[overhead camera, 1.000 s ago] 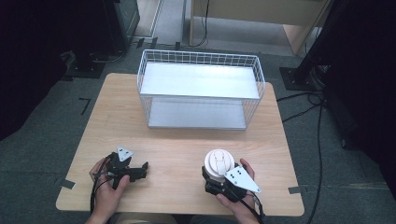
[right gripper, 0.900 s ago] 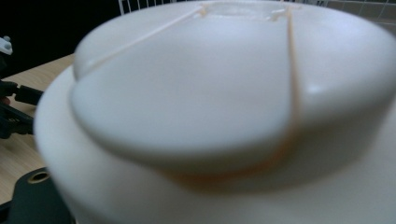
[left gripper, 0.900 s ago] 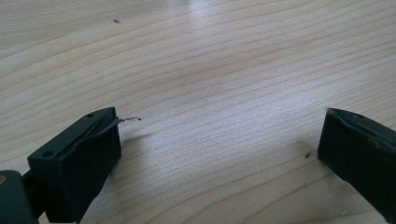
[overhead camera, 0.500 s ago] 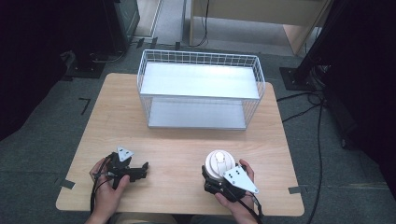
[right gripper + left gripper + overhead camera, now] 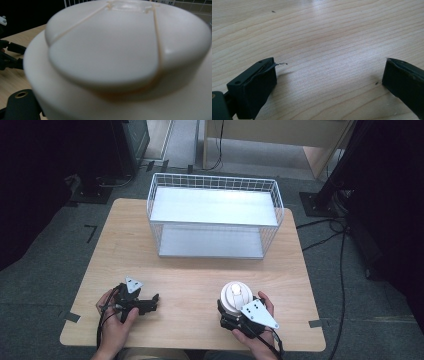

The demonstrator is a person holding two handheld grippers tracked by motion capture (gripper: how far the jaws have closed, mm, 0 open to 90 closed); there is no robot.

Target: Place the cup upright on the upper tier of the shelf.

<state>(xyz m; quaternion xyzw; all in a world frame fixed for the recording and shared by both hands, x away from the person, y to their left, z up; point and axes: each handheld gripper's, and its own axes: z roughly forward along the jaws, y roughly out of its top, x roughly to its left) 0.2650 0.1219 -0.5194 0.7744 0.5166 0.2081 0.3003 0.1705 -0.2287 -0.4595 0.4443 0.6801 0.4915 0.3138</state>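
Nothing has moved since earlier frame. Right gripper [image 5: 234, 306] clasps white lidded jar [image 5: 235, 295]; left gripper [image 5: 150, 303] spread wide, idle on table [image 5: 200, 280]. Grasp step; next, likely lift toward wire basket [image 5: 215, 215].

A round white lidded container [image 5: 235, 294] stands upright near the table's front edge; its domed top [image 5: 125, 47] glossy.

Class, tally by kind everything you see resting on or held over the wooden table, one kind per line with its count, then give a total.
Black handheld grippers: 2, the left gripper and the right gripper
White round lidded container: 1
White wire basket: 1
Total: 4
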